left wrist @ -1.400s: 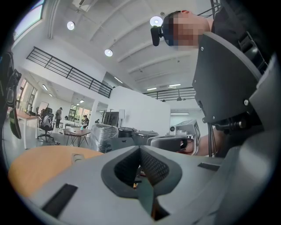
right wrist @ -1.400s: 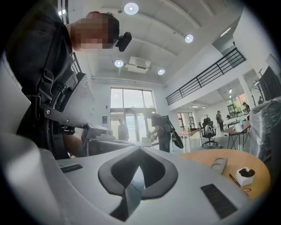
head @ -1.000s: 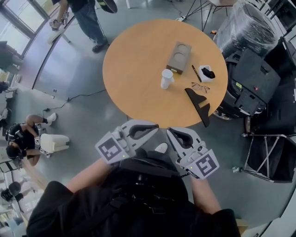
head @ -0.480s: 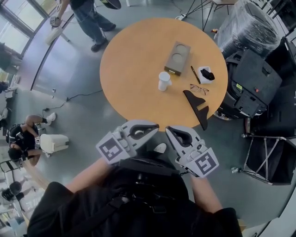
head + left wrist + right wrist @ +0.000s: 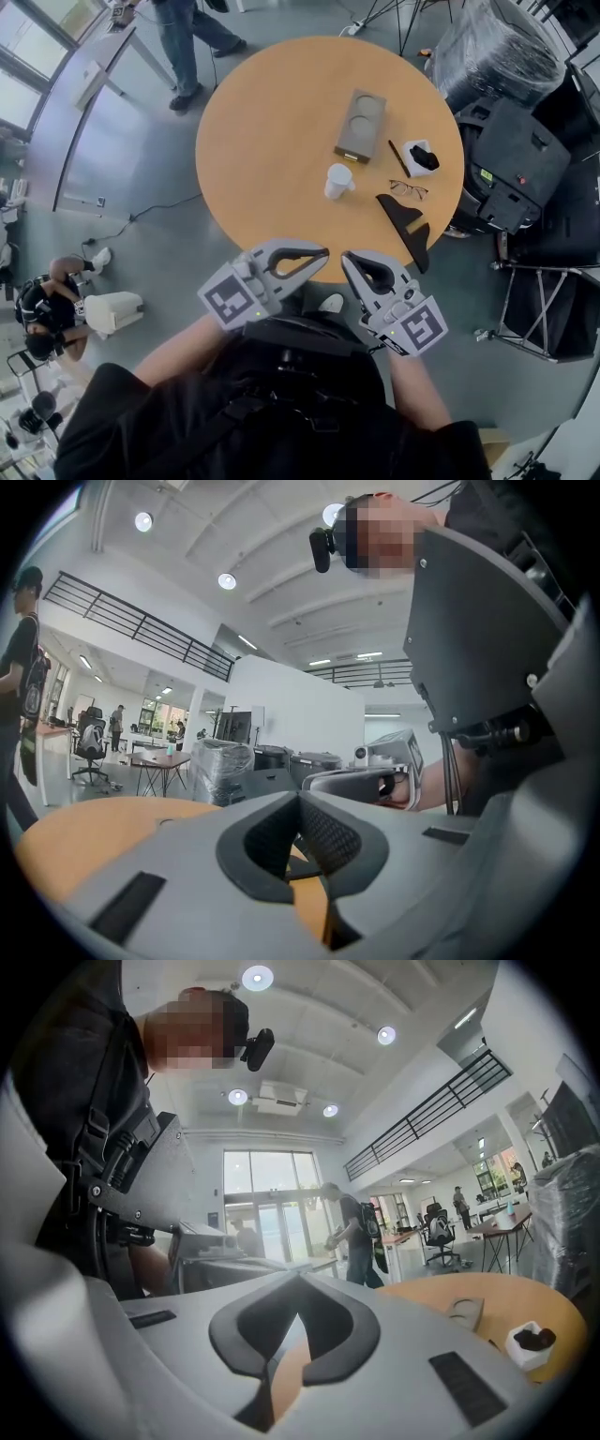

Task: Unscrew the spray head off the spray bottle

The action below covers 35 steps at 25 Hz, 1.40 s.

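Where table point(image 5: 272, 141) ends, box point(image 5: 410, 147) holding black object point(image 5: 426, 157)

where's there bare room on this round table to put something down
The table's whole left half is bare, bordered by the white container and cardboard tray. The right side is crowded: pen, white box, glasses, black wedge.
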Each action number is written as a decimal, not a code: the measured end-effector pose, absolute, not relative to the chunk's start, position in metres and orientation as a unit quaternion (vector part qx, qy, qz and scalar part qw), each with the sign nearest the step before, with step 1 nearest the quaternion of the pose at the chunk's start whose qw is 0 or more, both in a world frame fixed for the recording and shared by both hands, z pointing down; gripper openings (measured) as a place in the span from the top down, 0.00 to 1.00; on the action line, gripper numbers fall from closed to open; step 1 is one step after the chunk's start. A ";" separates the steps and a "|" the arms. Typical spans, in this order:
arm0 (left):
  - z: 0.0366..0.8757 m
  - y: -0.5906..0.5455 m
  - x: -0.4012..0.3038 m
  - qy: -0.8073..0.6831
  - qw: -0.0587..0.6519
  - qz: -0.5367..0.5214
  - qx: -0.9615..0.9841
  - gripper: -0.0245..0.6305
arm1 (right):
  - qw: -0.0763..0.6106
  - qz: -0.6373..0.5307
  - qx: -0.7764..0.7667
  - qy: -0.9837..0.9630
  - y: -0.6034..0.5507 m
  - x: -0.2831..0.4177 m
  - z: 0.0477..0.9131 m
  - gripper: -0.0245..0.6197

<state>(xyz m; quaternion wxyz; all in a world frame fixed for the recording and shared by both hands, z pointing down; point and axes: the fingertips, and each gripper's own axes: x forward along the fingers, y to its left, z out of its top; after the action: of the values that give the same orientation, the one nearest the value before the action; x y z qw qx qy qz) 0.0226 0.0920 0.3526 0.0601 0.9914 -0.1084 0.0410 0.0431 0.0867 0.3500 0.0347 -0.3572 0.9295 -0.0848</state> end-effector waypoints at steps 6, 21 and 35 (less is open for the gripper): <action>0.357 0.039 0.000 -0.086 0.062 0.034 0.994 0.96 | 0.028 -0.087 -0.382 0.920 0.034 0.022 0.357 0.94; 0.414 -0.055 -0.023 -0.032 0.086 0.038 0.995 0.96 | 0.010 -0.095 -0.445 0.890 -0.058 0.010 0.410 0.94; 0.565 -0.118 0.008 -0.062 0.087 0.047 0.993 0.95 | -0.002 -0.110 -0.439 0.892 -0.110 0.046 0.549 0.94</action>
<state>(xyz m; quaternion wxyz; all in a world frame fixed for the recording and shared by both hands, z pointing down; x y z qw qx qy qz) 0.0075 -0.1177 0.5649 0.0868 0.9932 -0.0625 0.0469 0.0459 -0.1096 0.5493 -0.0018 -0.4390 0.8918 -0.1097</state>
